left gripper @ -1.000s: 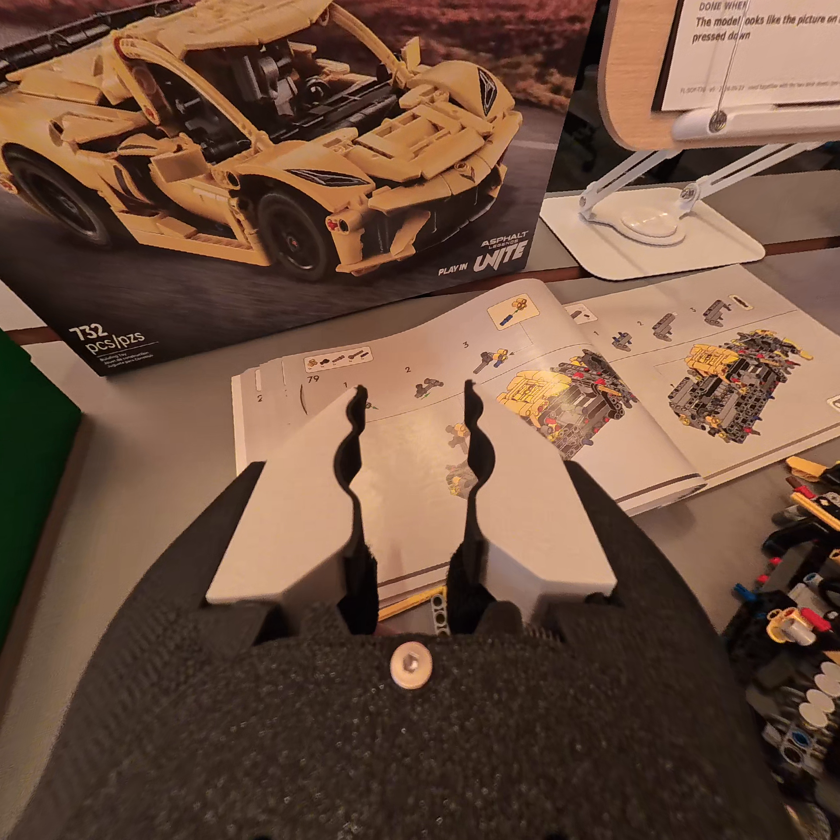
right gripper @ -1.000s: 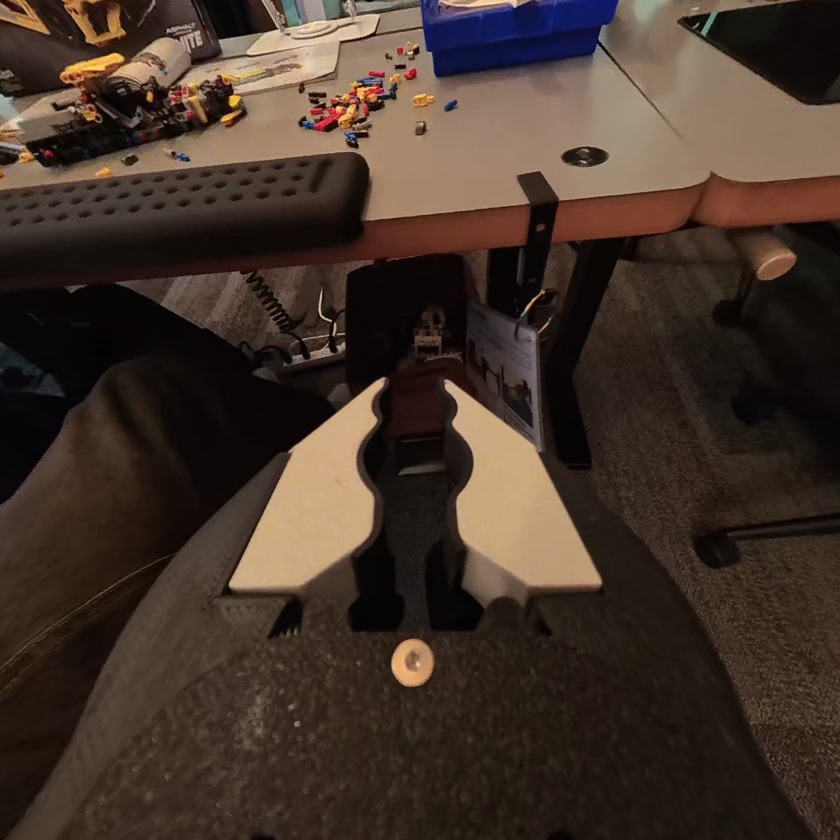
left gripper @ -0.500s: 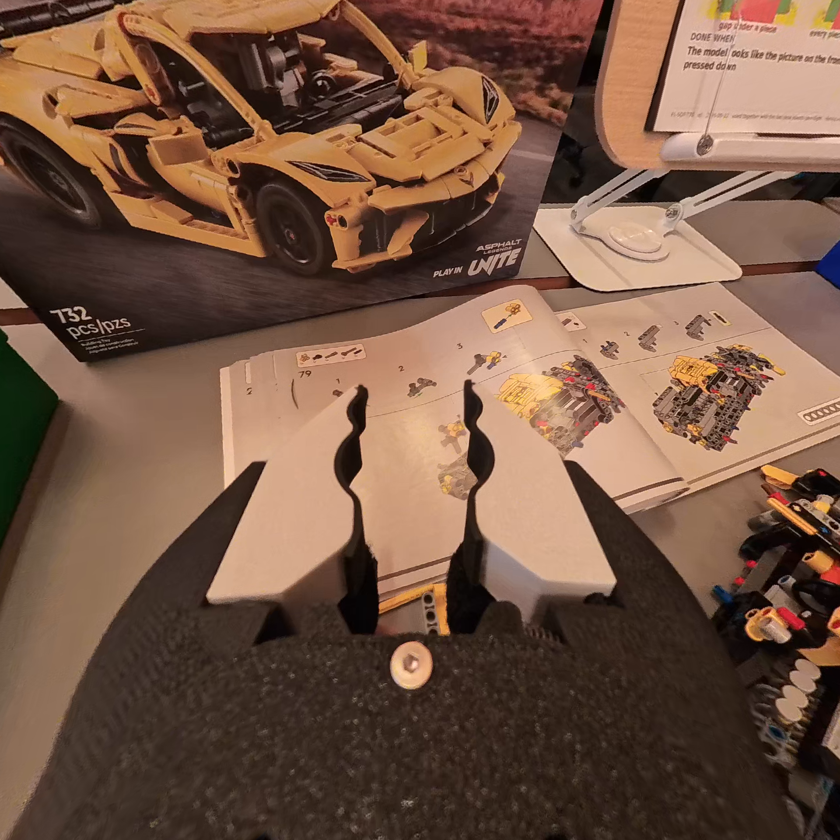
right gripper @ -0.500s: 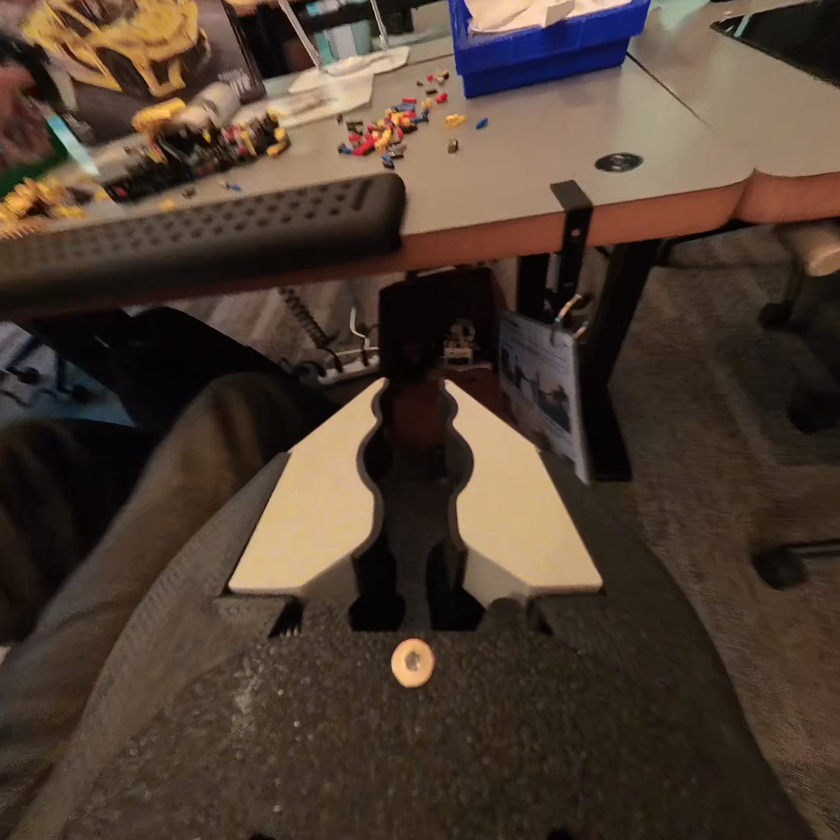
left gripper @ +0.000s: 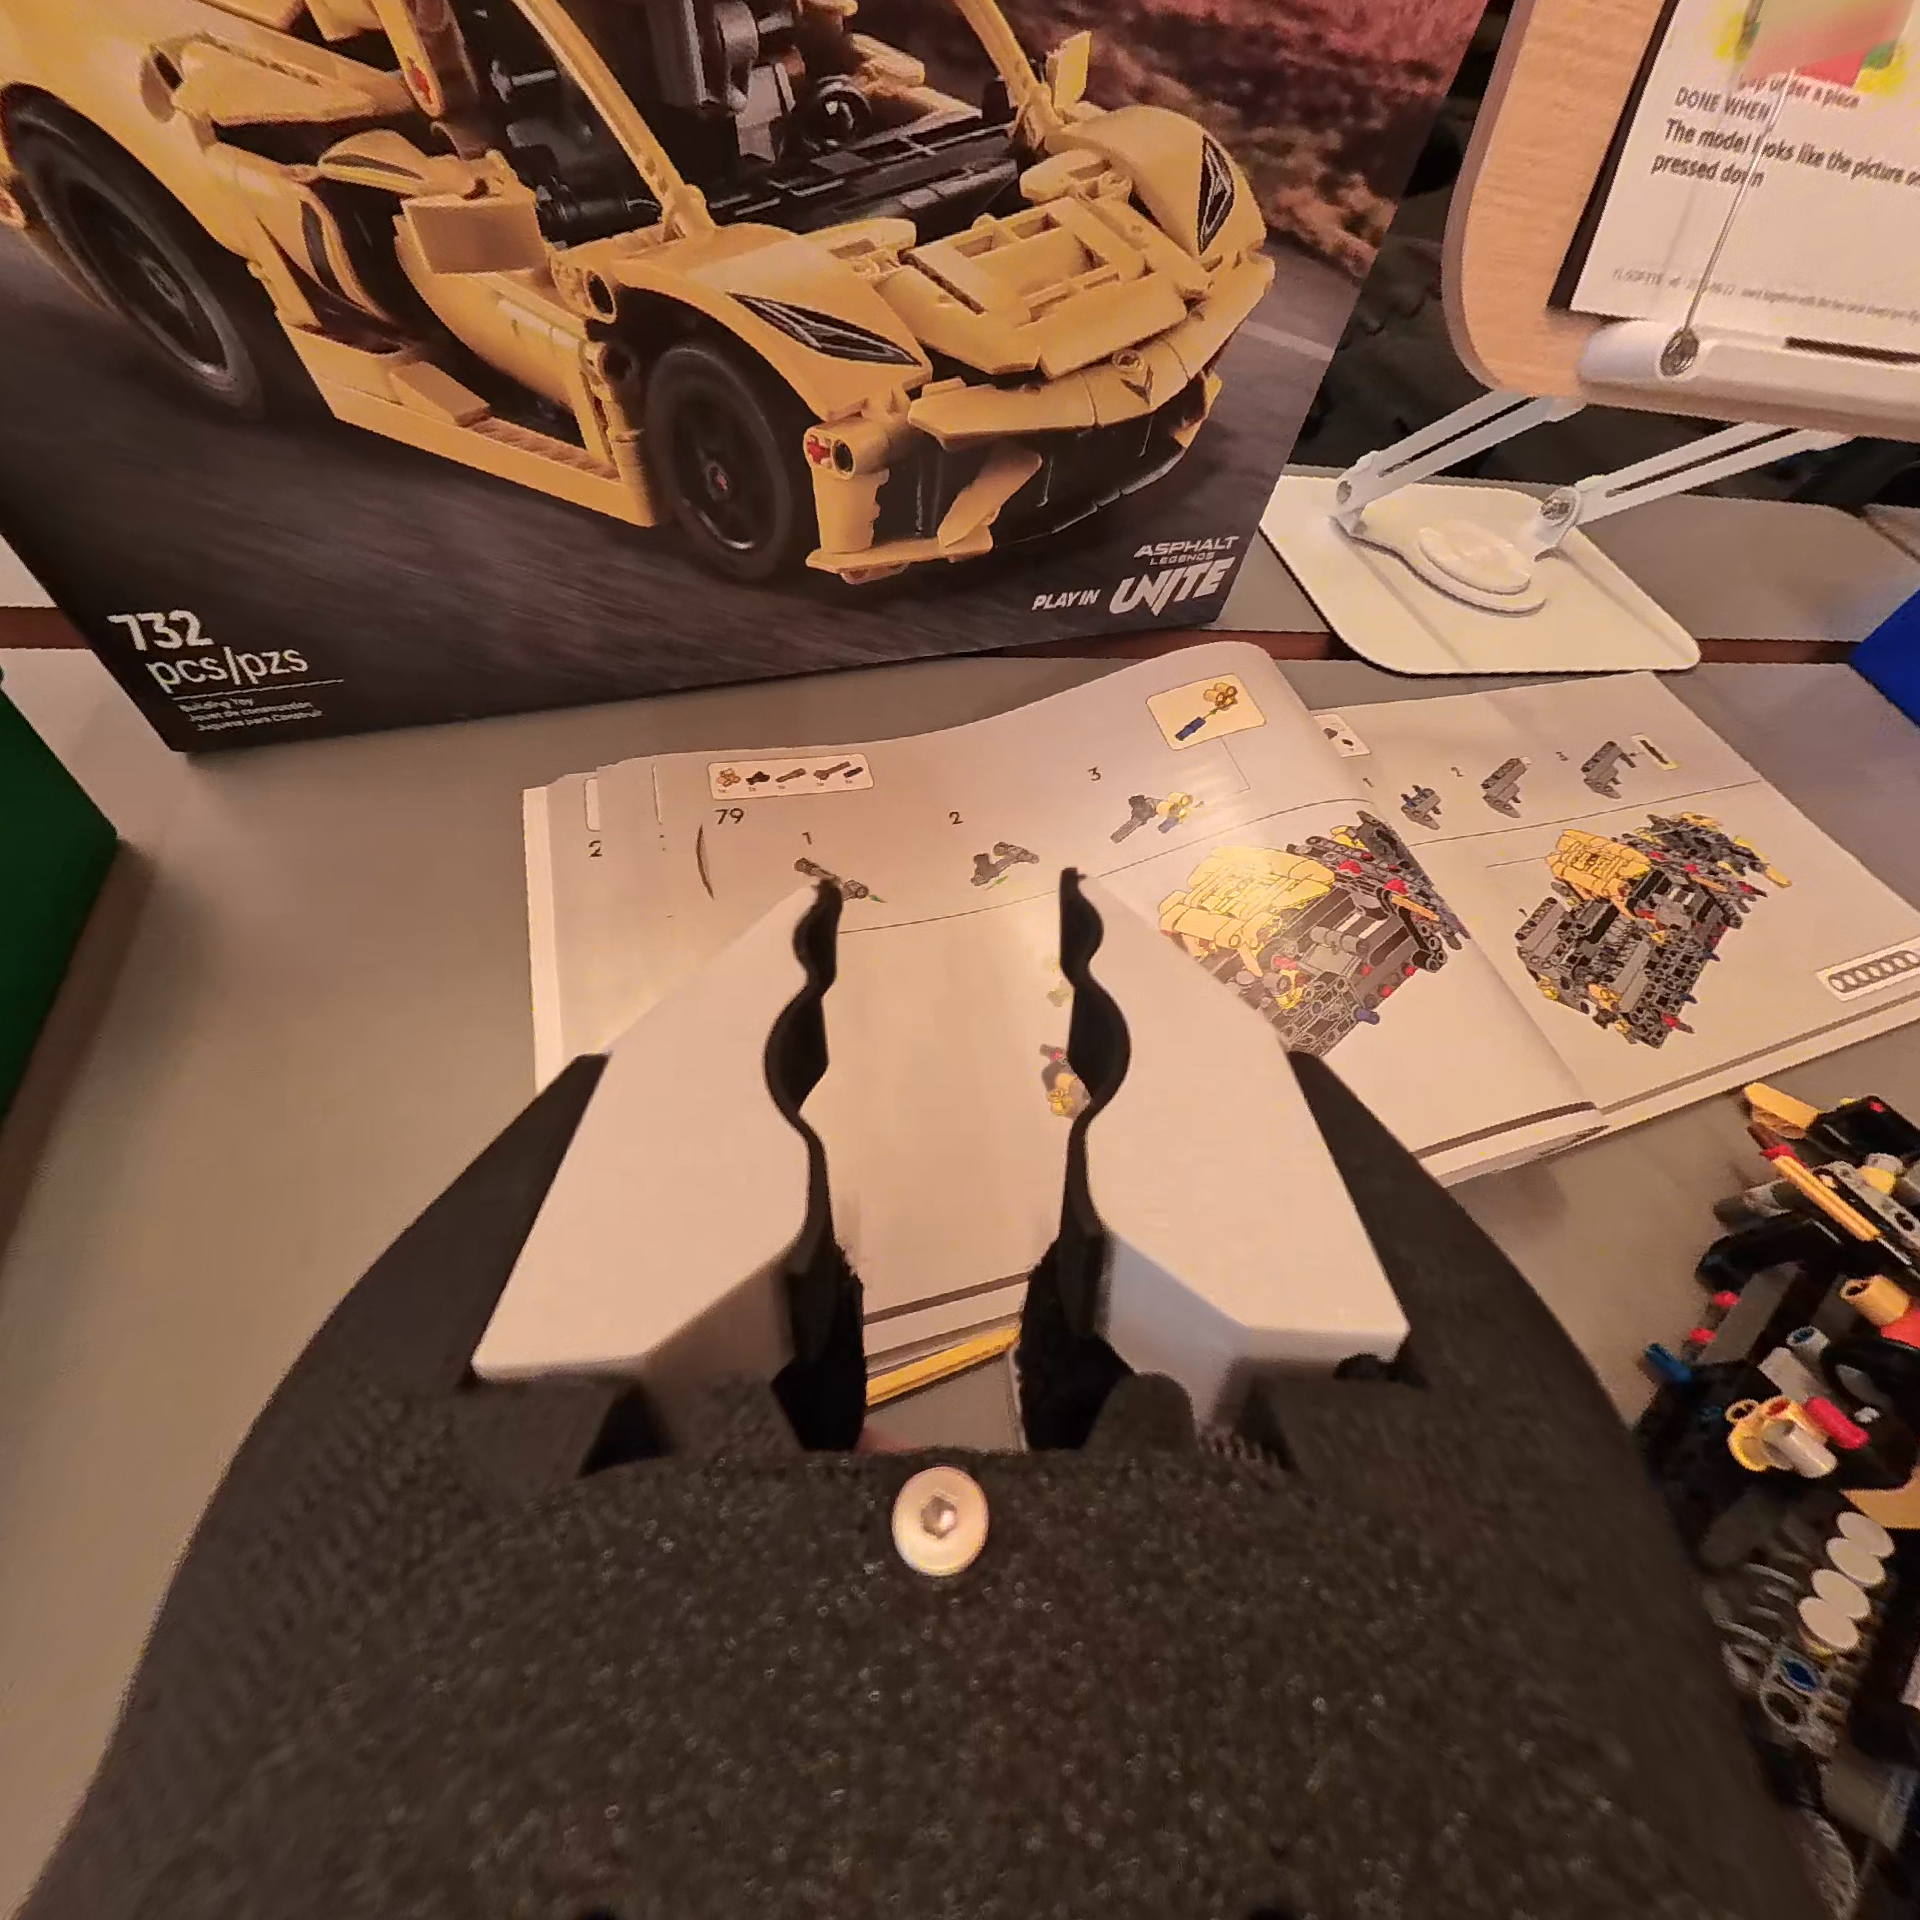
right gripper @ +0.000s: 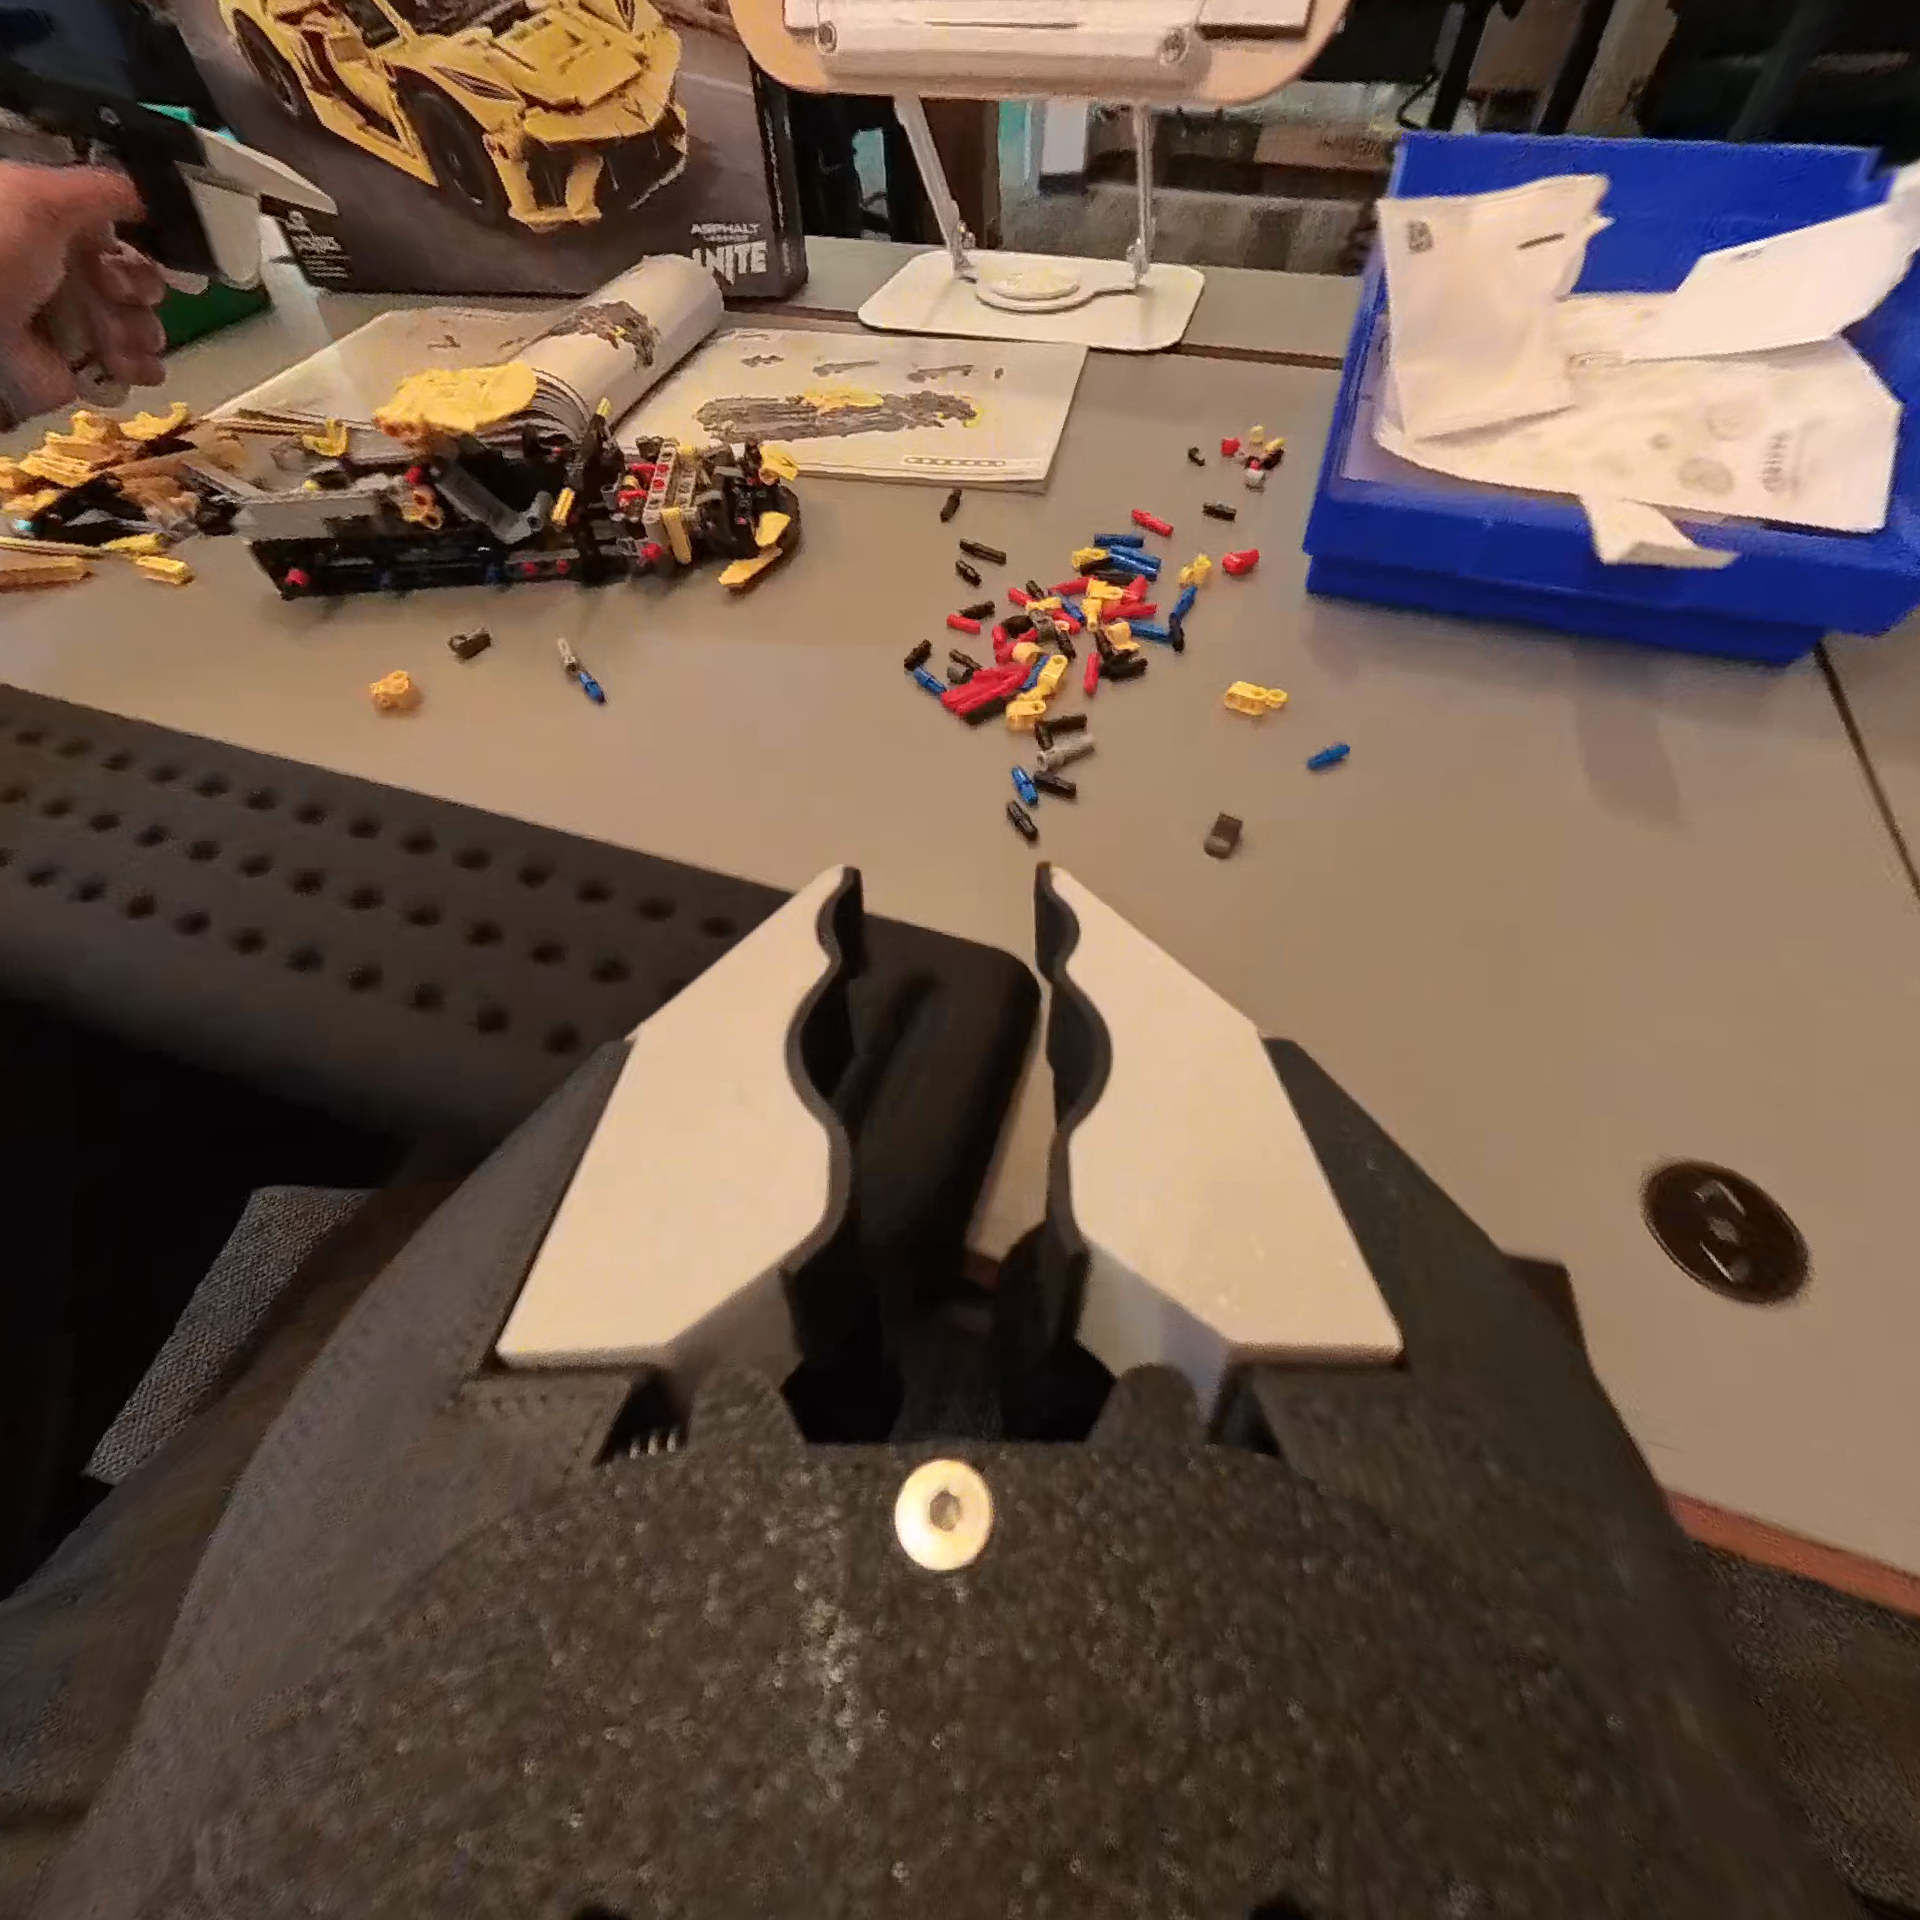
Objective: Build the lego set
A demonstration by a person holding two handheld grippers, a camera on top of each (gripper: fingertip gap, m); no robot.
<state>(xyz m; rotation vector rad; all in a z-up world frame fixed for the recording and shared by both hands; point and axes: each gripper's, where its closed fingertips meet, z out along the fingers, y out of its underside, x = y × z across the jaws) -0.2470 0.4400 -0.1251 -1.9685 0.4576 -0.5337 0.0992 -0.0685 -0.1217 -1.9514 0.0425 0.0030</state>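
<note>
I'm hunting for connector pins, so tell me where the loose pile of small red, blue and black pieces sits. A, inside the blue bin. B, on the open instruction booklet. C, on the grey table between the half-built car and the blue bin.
C: the loose pieces lie scattered on the bare table, right of the half-built car and left of the blue bin.

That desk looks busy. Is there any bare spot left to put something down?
Yes: the grey table is bare between the scattered small pieces and the black round grommet, in front of the blue bin. It is crowded around the half-built car and open instruction booklet.
</note>
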